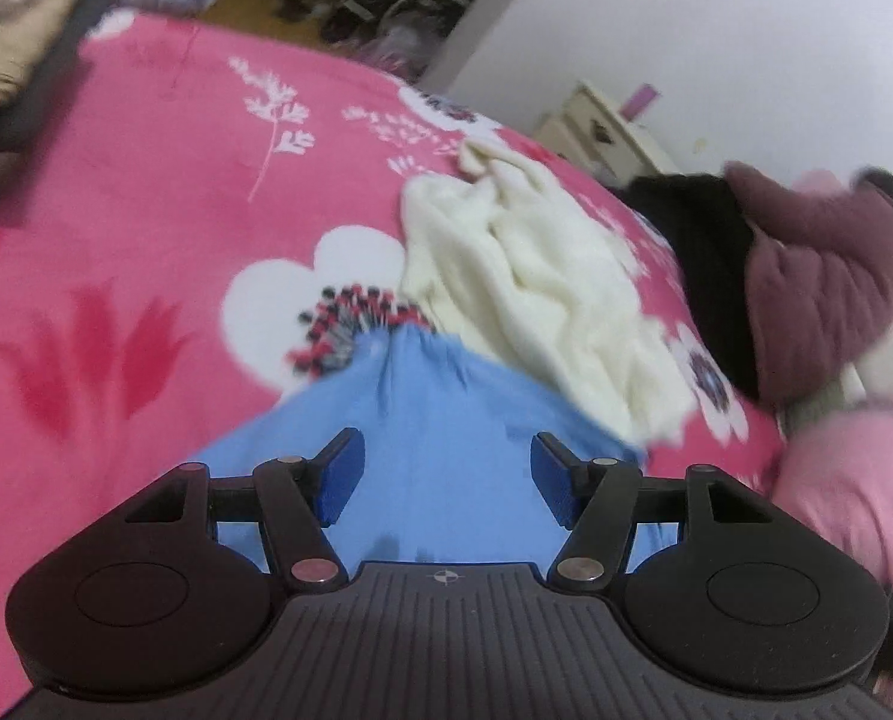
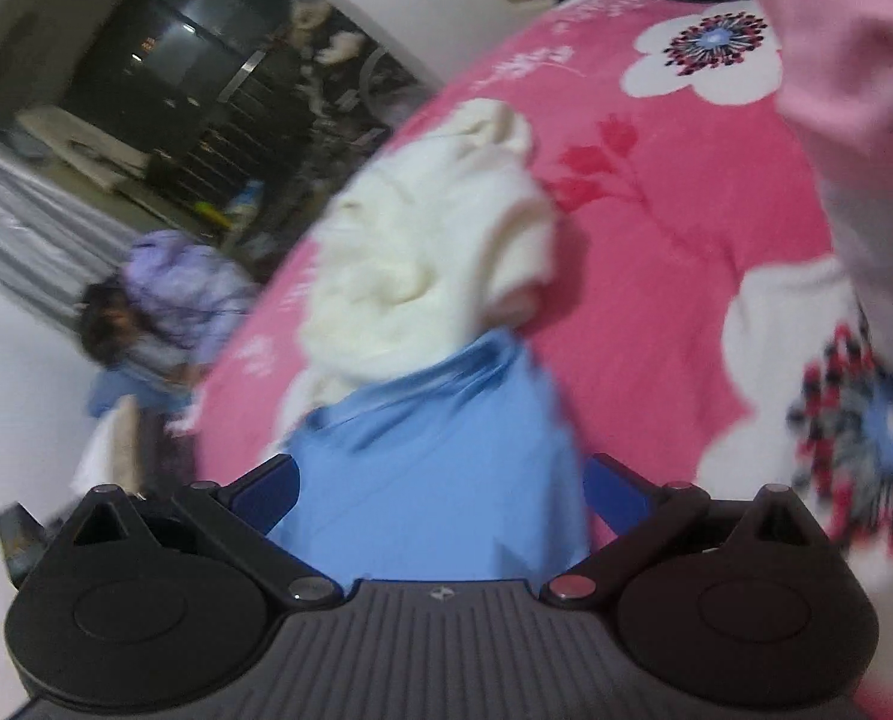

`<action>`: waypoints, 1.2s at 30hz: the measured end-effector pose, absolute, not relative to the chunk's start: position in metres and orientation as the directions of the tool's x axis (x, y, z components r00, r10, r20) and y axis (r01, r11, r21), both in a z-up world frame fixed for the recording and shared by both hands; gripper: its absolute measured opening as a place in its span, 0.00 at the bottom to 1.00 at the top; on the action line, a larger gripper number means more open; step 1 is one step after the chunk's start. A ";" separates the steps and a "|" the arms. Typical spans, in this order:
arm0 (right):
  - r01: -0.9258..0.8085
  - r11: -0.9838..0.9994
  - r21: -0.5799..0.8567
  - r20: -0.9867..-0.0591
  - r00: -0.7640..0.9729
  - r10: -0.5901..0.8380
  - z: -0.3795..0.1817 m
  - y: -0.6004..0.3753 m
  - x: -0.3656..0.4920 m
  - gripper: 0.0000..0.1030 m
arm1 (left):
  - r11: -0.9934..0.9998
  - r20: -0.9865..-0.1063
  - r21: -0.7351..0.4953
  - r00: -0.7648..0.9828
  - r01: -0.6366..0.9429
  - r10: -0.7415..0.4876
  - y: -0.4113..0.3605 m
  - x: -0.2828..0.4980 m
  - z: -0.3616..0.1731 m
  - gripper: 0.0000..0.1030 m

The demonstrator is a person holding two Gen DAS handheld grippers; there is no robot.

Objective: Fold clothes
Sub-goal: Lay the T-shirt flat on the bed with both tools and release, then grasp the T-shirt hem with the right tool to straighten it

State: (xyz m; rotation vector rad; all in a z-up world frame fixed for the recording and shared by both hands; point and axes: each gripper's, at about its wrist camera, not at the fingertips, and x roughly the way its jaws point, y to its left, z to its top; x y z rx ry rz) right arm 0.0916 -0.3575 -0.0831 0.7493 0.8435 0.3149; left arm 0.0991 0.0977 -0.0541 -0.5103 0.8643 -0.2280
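Observation:
A light blue garment (image 1: pixel 434 408) lies on a pink flowered blanket (image 1: pixel 146 180), and a crumpled cream garment (image 1: pixel 524 276) lies just beyond it. My left gripper (image 1: pixel 446 474) hovers over the near part of the blue cloth, open, and its blue pads press on nothing. In the right wrist view the same blue garment (image 2: pixel 434 450) runs between the widely spread fingers of my right gripper (image 2: pixel 443 492), which is open; the pads stand clear of the cloth. The cream garment (image 2: pixel 422 252) overlaps the blue one's far end on the blanket (image 2: pixel 656 270).
A maroon quilted jacket (image 1: pixel 818 276) and a black garment (image 1: pixel 704 252) lie at the blanket's right. A beige folded stack (image 1: pixel 20 18) sits far left. A pink sleeve (image 2: pixel 866 120) hangs at the right. A purple garment (image 2: pixel 176 282) lies off the bed's edge.

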 end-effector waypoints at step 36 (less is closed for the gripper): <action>0.236 0.768 0.596 -0.793 0.324 0.516 -0.143 -0.291 -0.162 0.64 | 0.920 -0.773 -0.363 0.504 0.147 -0.385 0.125 -0.149 -0.131 0.52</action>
